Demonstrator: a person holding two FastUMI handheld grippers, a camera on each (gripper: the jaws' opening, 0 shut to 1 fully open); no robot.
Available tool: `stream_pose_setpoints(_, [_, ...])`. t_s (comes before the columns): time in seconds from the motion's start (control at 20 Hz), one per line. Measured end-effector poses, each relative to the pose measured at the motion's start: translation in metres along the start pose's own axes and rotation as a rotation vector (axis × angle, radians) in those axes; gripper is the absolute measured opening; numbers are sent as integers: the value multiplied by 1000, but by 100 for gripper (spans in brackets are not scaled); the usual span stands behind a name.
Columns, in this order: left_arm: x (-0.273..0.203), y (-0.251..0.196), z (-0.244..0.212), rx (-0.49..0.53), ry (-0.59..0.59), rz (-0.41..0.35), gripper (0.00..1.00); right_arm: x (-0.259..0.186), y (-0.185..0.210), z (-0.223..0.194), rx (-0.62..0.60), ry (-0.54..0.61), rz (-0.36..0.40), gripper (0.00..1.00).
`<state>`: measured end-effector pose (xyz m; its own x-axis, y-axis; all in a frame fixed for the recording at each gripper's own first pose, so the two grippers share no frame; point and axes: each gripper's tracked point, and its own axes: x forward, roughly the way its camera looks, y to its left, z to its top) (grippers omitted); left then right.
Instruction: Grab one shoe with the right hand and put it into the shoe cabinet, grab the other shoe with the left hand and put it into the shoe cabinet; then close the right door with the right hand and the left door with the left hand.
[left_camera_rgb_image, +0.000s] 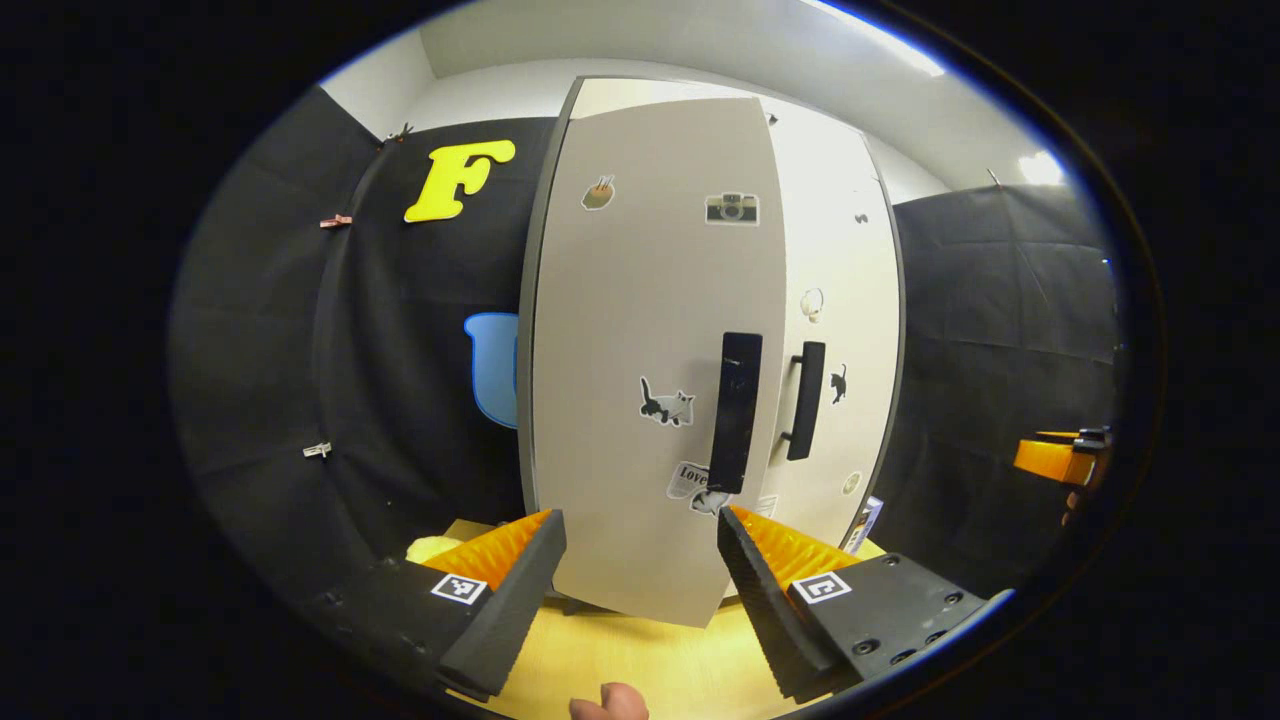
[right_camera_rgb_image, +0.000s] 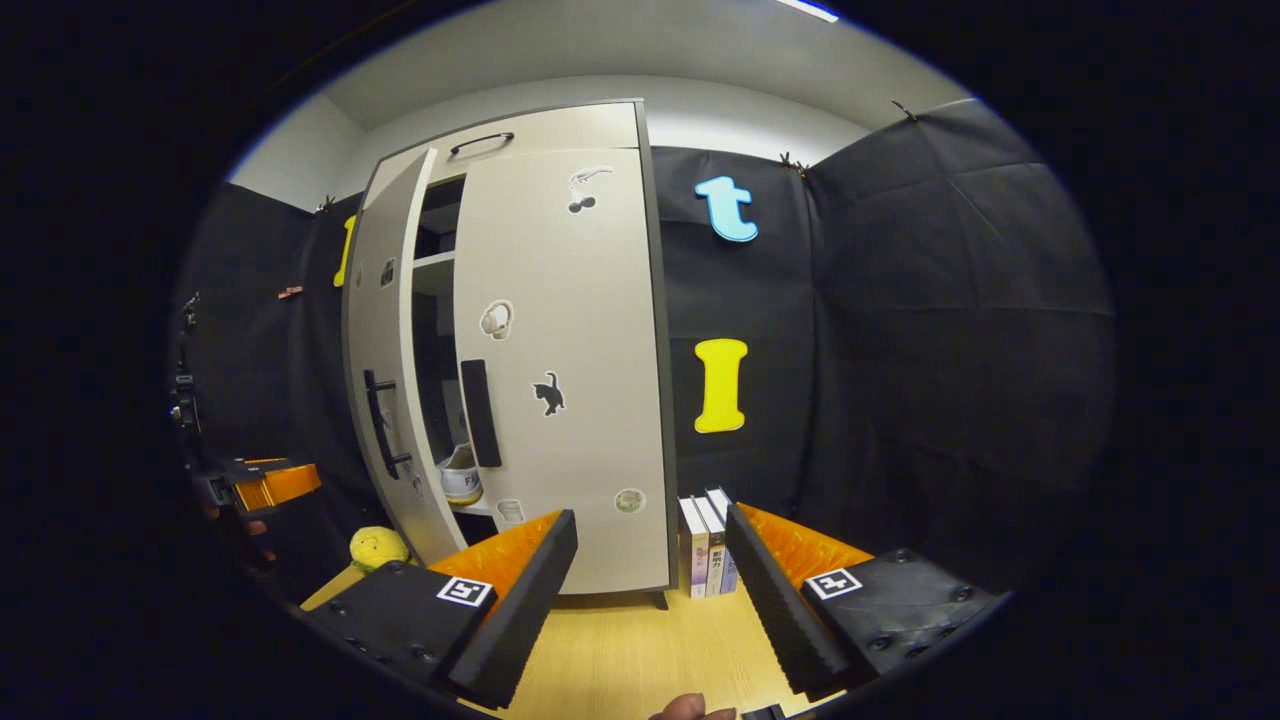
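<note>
- Black cloth walls close in the booth, and a pale wooden table (right_camera_rgb_image: 620, 650) carries the shoe cabinet (right_camera_rgb_image: 560, 130) at its far edge.
- Left gripper (left_camera_rgb_image: 640, 525) has its fingers spread wide with nothing between them, just in front of the left door (left_camera_rgb_image: 640, 360), which stands partly swung out.
- Right gripper (right_camera_rgb_image: 650, 525) is likewise wide apart and empty, facing the right door (right_camera_rgb_image: 570, 380), which looks shut or nearly so.
- One shoe (right_camera_rgb_image: 461, 478) sits on a low shelf inside, seen through the gap between the doors; the other I cannot make out.
- Judging by the look, the left door is a light, stiff, smooth panel that swings freely on its hinge; a flat push on its face near the left handle (left_camera_rgb_image: 735, 410) should close it, and pinching the bar is the alternative.
- Right handle (left_camera_rgb_image: 806, 400) stands close beside it, so the closing door edge must clear it.
- Books (right_camera_rgb_image: 706, 545) stand on the table just beside the cabinet's right side, and a yellow plush toy (right_camera_rgb_image: 378, 547) lies near its left corner; neither seems to block the door's swing.
</note>
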<state>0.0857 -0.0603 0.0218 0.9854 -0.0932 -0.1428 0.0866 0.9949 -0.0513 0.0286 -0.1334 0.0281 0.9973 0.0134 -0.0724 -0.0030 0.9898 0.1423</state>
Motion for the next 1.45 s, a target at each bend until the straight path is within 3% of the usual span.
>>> stream_pose_setpoints(0.45, [-33,2,20,-3,-24,-2,95,-4,57,9,16,-27,91,98])
stream_pose_setpoints(1.45, [-42,13,24,20,-42,3,95,-9,79,11,-1,-53,97,98])
